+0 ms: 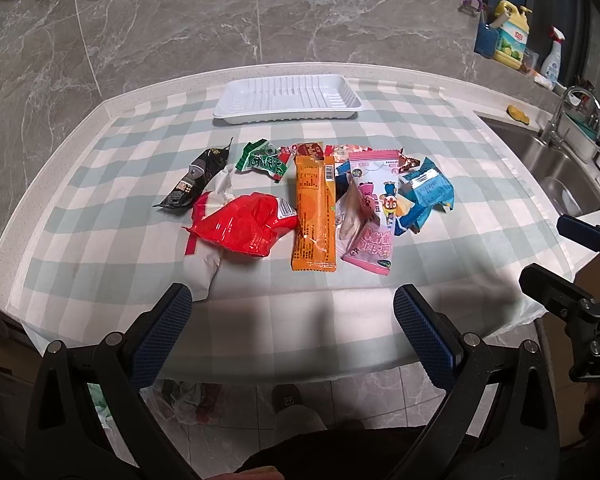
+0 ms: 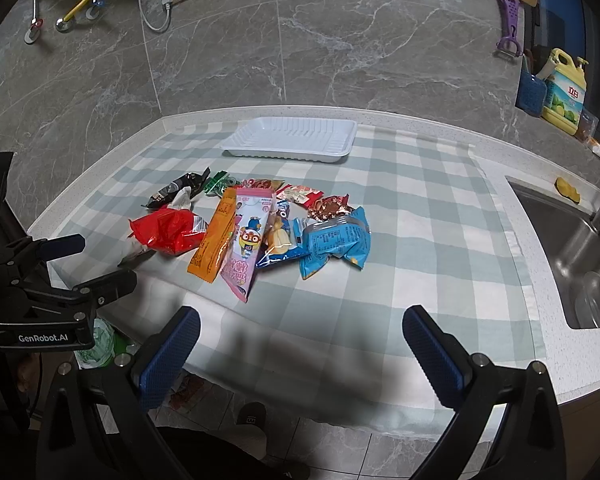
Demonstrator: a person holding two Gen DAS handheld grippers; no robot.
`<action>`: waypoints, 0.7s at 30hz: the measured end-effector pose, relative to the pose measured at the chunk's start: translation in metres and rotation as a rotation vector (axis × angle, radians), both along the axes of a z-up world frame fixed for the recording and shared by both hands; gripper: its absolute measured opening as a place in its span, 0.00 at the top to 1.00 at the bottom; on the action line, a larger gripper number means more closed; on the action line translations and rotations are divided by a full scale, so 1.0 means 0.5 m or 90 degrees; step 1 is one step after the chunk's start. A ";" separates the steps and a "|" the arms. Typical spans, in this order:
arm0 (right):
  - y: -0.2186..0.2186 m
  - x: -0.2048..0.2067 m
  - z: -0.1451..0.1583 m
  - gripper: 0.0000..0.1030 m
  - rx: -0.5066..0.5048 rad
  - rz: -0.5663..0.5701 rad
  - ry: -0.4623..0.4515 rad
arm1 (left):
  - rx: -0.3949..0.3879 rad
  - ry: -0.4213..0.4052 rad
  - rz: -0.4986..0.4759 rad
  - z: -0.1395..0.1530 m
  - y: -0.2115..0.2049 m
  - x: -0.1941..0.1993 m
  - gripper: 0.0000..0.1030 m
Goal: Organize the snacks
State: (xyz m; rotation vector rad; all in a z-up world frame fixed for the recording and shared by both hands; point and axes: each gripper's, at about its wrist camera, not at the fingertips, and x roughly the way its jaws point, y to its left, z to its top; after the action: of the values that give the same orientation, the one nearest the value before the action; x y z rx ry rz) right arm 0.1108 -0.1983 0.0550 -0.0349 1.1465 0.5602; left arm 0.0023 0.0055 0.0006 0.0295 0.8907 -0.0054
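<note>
- Snacks lie in a loose heap on our checked cloth (image 1: 99,184), mid-counter, none touching either gripper.
- We hold the left gripper (image 1: 292,316) at 6 o'clock of the heap, jaws spread wide with nothing between them, tilted down over the cloth's near edge.
- Our right gripper (image 2: 301,334) sits likewise at 6 o'clock in its own view, jaws wide and bare.
- We see the white tray (image 1: 287,98) at 12 o'clock beyond the heap, well apart from it, near the wall.
- Orange pack (image 1: 315,210) lies lengthwise mid-heap; the red bag (image 1: 245,226) is just at its 9 o'clock, the pink pack (image 1: 374,216) at its 3 o'clock.
- Blue bag (image 1: 428,194) sits at the heap's 3 o'clock edge; the black pack (image 1: 193,178) at 10 o'clock, the green wrapper (image 1: 263,160) near 11.
- Sink (image 2: 572,248) is at 3 o'clock, off the cloth.
</note>
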 end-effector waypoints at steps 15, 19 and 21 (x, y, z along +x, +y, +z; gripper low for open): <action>0.002 0.000 0.000 0.00 0.001 0.000 -0.001 | -0.003 -0.001 0.004 0.007 0.004 -0.004 0.01; 0.003 0.001 0.001 0.00 0.001 -0.001 -0.001 | -0.002 -0.001 0.003 0.006 0.004 -0.005 0.01; 0.003 0.002 0.001 0.00 0.001 -0.001 -0.002 | -0.002 -0.002 0.003 0.006 0.004 -0.004 0.01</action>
State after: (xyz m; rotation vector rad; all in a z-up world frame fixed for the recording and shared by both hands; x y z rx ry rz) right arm 0.1118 -0.1969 0.0554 -0.0337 1.1436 0.5601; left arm 0.0001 0.0075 0.0035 0.0241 0.8880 -0.0033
